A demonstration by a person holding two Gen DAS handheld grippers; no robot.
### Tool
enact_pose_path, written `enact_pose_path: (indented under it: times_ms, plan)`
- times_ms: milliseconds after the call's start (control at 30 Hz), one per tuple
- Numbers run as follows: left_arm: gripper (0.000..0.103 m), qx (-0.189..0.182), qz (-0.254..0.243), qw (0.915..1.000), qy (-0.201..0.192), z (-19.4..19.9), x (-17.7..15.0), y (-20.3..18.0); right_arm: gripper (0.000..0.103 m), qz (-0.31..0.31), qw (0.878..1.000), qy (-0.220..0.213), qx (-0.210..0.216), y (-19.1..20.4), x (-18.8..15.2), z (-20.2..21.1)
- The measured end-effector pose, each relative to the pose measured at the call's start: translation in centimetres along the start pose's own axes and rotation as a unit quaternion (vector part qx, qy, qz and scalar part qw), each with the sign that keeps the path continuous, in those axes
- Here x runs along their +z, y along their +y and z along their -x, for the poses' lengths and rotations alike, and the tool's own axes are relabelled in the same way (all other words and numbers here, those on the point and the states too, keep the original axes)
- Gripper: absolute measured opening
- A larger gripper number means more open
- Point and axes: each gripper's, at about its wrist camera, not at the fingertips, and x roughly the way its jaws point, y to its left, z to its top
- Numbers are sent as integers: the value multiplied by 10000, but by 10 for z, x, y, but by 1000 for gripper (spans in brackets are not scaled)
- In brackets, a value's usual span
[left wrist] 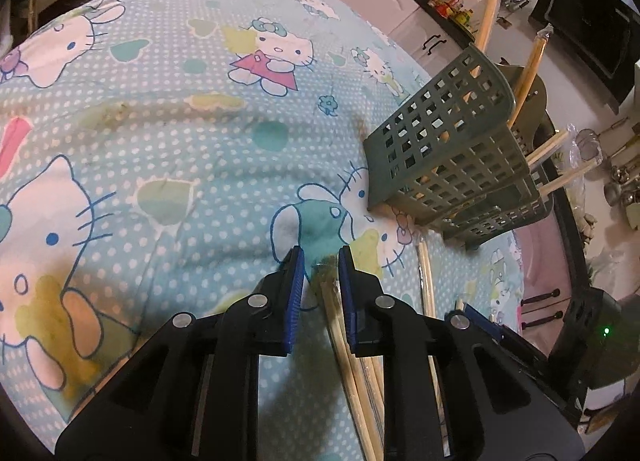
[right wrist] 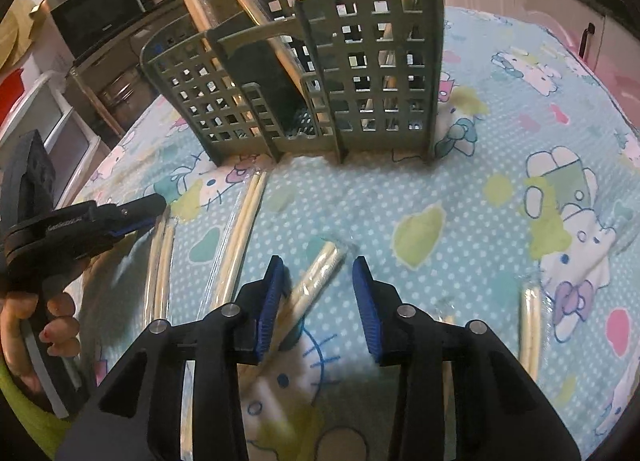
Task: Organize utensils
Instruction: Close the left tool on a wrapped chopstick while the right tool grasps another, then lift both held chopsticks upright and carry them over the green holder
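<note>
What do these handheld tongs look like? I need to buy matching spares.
Both tongs, left and right, have angular matte-black plastic bodies with cut-out openings, silver round pivot pins and ribbed blue pads lining the fingers. From the right wrist view, the left one's side carries small pale lettering, unreadable.

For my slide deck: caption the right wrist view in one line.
Right gripper straddles wrapped chopsticks on a cartoon-cat cloth, facing the green utensil caddy.

- left tongs (left wrist: 319, 261) point steeply downward, blue pads narrowly parted, nearly shut.
- right tongs (right wrist: 319, 273) also angled down, jaws partly apart.
- a hand (right wrist: 38, 325) curls round the left tongs' grip.
</note>
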Motion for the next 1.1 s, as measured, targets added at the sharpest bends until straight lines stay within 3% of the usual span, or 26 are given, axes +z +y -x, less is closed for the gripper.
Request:
enact_pose_path:
  times_ms: [133,233,333,467,1100]
  plan:
    - [11,-12,-8,10000,20,-3,4,1,16,-68,10000,-32,4,-1,7,-4]
    - [11,22,-72,10000,20,-4,4,-2,12,-93,9999,-84,78,-1,11,-2]
    - [4,80,-165,9998,4,-3,4,-3,11,-145,9996,-197,137,-3,13,4]
    - [3,47,-206,9998,-41,-3,3,-8,11,-168,9989,-398,202,-7,14,17]
    - [3,-330,-695,9925,-946,79,-11,-51,10,-61,9872,-1593,-49,-16,-3,106]
